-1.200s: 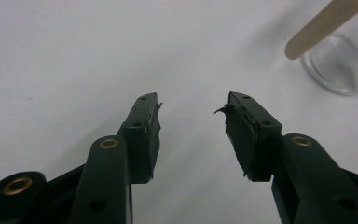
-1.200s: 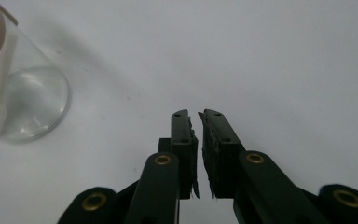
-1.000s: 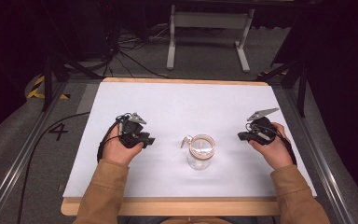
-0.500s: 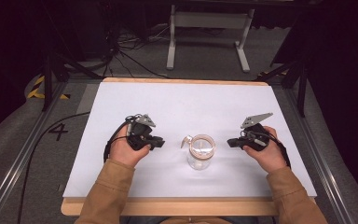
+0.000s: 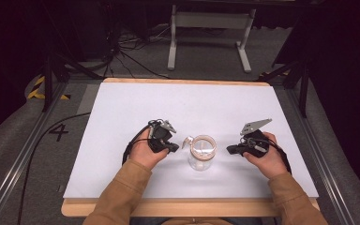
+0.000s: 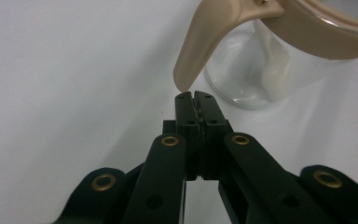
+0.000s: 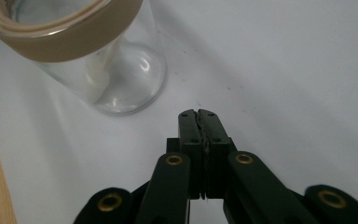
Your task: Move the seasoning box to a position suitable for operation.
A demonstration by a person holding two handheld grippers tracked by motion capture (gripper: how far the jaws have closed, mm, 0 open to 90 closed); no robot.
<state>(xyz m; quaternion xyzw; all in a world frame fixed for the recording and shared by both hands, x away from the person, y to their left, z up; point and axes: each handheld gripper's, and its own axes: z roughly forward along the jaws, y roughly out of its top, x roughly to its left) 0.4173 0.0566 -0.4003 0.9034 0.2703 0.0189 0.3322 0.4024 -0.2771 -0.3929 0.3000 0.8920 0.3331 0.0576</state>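
Observation:
A clear glass jar (image 5: pixel 201 153) with a tan collar and a tan handle (image 5: pixel 187 142) stands upright near the middle of the white table top (image 5: pixel 122 112). My left gripper (image 5: pixel 174 148) sits just left of it, shut and empty; in the left gripper view its tips (image 6: pixel 195 96) almost touch the end of the tan handle (image 6: pixel 205 42), with the jar (image 6: pixel 261 70) behind. My right gripper (image 5: pixel 229 150) lies to the jar's right, shut with nothing in it. In the right gripper view its tips (image 7: pixel 198 113) rest a short way from the jar's base (image 7: pixel 116 79).
The white sheet covers a wooden board whose front edge (image 5: pixel 187 208) runs along the near side. A metal stand (image 5: pixel 208 28) and cables (image 5: pixel 122 51) lie on the grey floor beyond the table. Black rails border both sides.
Both hands have moved inward toward the jar, the left rightward and the right leftward. The jar has stayed in place.

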